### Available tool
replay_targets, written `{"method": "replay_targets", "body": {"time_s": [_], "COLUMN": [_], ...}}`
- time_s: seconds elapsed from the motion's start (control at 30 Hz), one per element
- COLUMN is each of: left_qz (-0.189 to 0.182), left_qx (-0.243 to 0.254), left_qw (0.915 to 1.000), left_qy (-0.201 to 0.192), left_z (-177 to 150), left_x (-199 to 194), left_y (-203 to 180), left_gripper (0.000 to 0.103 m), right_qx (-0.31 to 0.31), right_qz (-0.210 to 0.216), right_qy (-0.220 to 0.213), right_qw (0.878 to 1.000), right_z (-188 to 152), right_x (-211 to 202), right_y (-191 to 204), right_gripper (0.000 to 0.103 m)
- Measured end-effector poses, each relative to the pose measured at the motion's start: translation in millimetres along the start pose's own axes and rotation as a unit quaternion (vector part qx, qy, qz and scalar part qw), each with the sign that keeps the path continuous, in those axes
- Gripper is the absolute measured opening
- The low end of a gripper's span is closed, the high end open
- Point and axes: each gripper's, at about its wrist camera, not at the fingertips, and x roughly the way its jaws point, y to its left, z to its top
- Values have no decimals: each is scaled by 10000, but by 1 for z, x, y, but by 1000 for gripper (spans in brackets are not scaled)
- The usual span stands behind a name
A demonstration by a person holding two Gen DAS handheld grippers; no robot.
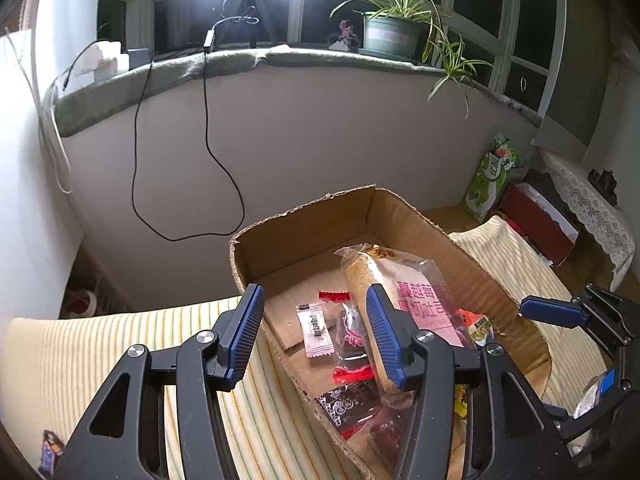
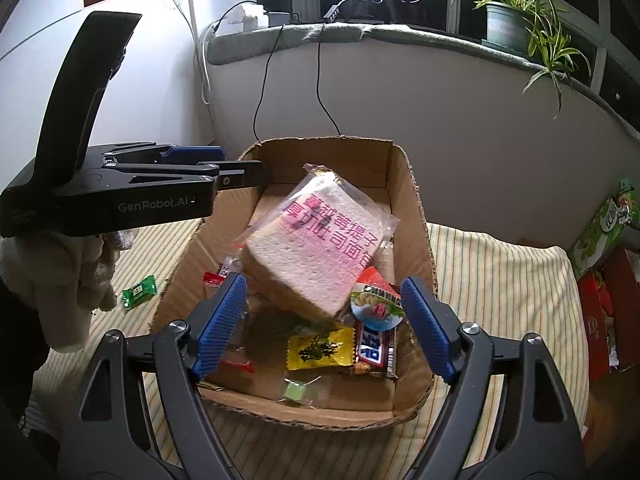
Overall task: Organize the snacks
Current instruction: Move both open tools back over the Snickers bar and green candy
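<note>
Both grippers hang over the cardboard box [image 2: 412,208] with their jaws apart and nothing pinched: the left gripper [image 1: 314,334] reaches in over the box's left wall, and the right gripper [image 2: 324,324] sits above the near end, opened wider. The snacks are nearly all in the box already. The bagged slice of toast [image 2: 316,248] lies tilted, propped on the smaller packets beneath it, and to my eye that is the weak spot: it could slide or tip further if a finger nudges it, and burying the little sweets would make them hard to pick out. The box walls are ragged and low, so a jaw catching the torn edge might drag the whole box across the striped cloth [image 2: 500,280]. One green candy [image 2: 139,291] lies outside, left of the box, easy to overlook. By my count: one box, one toast slice, one yellow packet [image 2: 320,348], one blue-and-white bar [image 2: 374,350], one pale green sweet [image 2: 295,392], one round-topped nut packet [image 2: 376,300], one pink-and-white sachet [image 1: 314,330], plus several red and dark wrappers I cannot count surely.
</note>
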Motion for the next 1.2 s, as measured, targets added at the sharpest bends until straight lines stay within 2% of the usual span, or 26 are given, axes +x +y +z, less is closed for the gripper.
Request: {"method": "replay_targets", "body": {"time_s": [0.6, 0.93, 1.2], "left_qz": [133, 494, 846], "left_qx": [-147, -526, -991], "left_qw": [9993, 9965, 9911], "left_qy": [-311, -412, -256], "left_z": [-16, -48, -97], "left_x": [-54, -98, -122], "left_y": [21, 80, 137], "left_gripper": [52, 52, 52], "right_qx": [-257, -517, -686], "right_qz": [202, 750, 1317], "right_qy": [-150, -150, 175], "right_qw": [9994, 9957, 9888], "right_z": [-5, -15, -34], "right_x": [-26, -36, -11], "right_y": [49, 98, 152], "right_gripper": [82, 82, 82]}}
